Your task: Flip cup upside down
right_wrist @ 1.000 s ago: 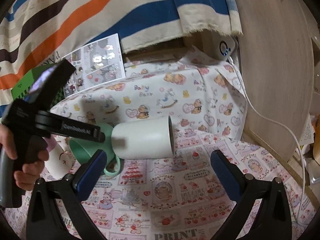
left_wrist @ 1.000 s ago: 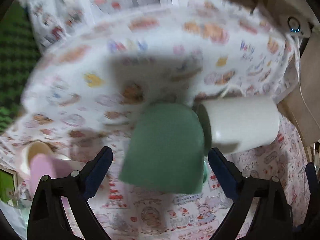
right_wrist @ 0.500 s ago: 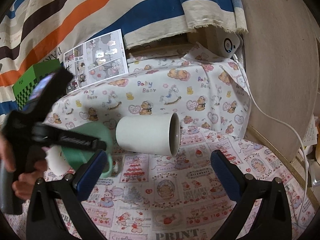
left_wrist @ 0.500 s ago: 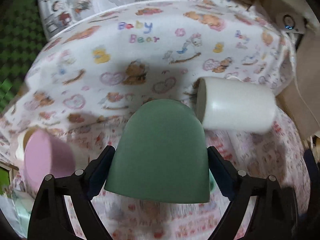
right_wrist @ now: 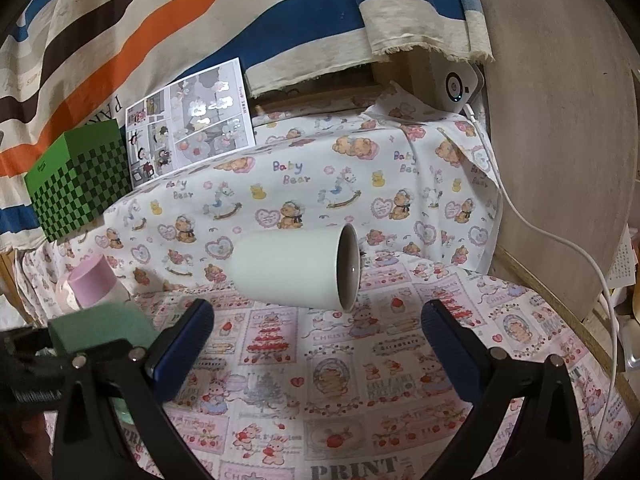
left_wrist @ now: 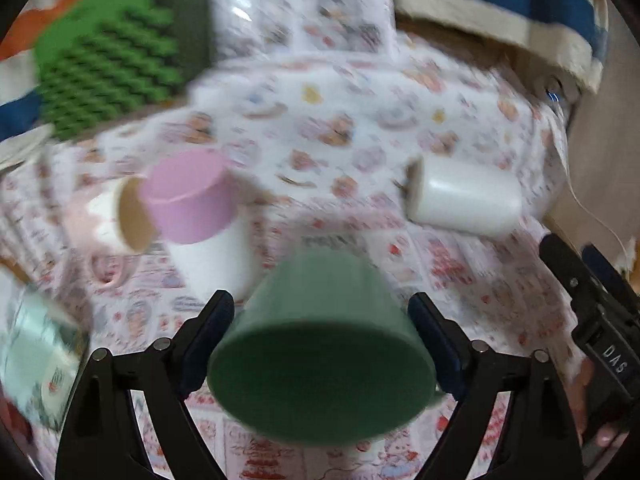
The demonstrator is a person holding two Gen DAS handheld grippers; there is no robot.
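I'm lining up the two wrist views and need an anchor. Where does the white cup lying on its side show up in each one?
Left wrist view: the white cup lies at right of centre, base toward the camera, blurred.
Right wrist view: the white cup lies at centre, just beyond the open right tool, mouth facing right.
Shared landmark: the green checkered box, upper left in both.

Striped cloth [right_wrist: 192, 28] hung behind, bear-print tablecloth [right_wrist: 304, 200], curved wooden panel [right_wrist: 560, 140] at right
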